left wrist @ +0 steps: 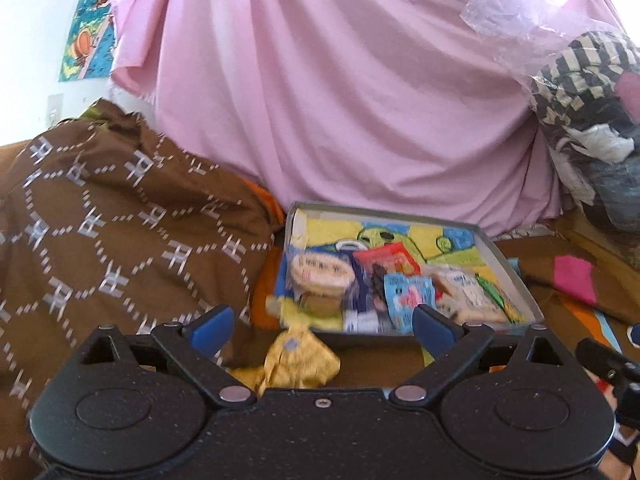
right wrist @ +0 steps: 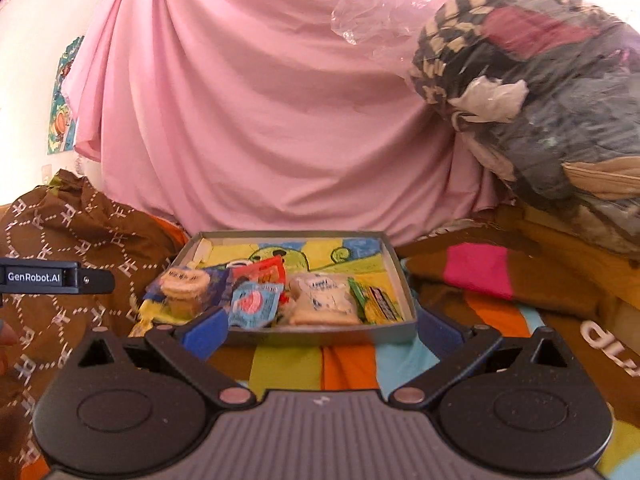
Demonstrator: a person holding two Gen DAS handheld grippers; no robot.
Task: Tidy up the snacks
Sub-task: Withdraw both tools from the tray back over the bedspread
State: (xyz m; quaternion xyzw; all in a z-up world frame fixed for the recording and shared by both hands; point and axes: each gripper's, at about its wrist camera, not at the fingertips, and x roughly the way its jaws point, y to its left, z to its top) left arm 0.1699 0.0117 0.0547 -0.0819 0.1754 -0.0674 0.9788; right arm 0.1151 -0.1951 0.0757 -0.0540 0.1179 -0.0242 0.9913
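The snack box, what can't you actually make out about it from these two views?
- Snack labels: motion blur in both views leaves the print on the packets in the box unreadable.
- Box's near wall: in the left wrist view, the open left claw covers part of it.
- Yellow wrapper: blurred and partly behind the claw body, so what it is stays unclear.
- Box floor: packets hide much of the drawing.

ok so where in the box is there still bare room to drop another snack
The far half of the box is bare, its cartoon lining showing between the back wall and the snack pile. The near half is crowded wall to wall with packets. Outside, the striped blanket in front of the box is open too.
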